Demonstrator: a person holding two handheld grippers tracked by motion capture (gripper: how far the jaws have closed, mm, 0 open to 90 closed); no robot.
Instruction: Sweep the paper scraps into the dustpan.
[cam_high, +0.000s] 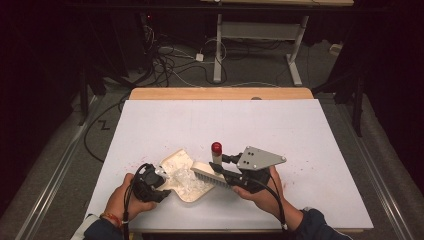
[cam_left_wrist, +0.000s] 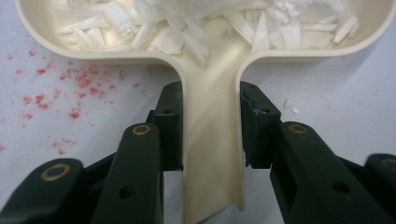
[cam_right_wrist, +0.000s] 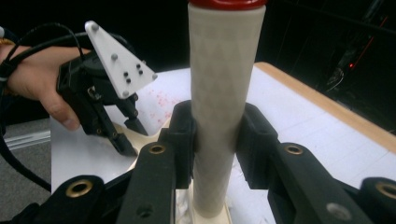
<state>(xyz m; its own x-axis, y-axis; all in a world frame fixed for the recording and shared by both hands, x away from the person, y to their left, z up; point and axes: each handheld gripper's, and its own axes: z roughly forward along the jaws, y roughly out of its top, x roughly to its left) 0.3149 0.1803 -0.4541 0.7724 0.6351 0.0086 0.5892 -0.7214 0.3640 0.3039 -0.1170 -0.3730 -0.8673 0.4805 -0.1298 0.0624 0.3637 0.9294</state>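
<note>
A: So, where do things stand?

B: The left claw (cam_left_wrist: 211, 126) is clamped on the handle of the dustpan (cam_high: 184, 176), which lies flat on the desk (cam_high: 300, 130). The right claw (cam_right_wrist: 215, 140) is closed around the brush (cam_high: 212, 172) by its upright handle, just below the red cap (cam_high: 216, 147). The bristles sit at the pan's open edge.

A: And the scraps?

B: White shreds (cam_left_wrist: 187, 21) are piled inside the pan, toward its back wall. A fleck or two lies on the desk beside the pan's handle, and there are red specks (cam_left_wrist: 70, 88) on the other side of that handle.

A: How would you finish the sweep well?

B: I'd judge the sweep is nearly done. Keep the pan's lip pressed flat to the desk so nothing slides under it. Draw the brush toward the pan in short, low strokes, bristles touching the desk, and stop at the lip instead of flicking.

A: Any risk?

B: The shreds look light. A fast stroke could toss them over the pan's wall. And the left grip sits on a narrow handle, so any twist would tip the pan.
</note>
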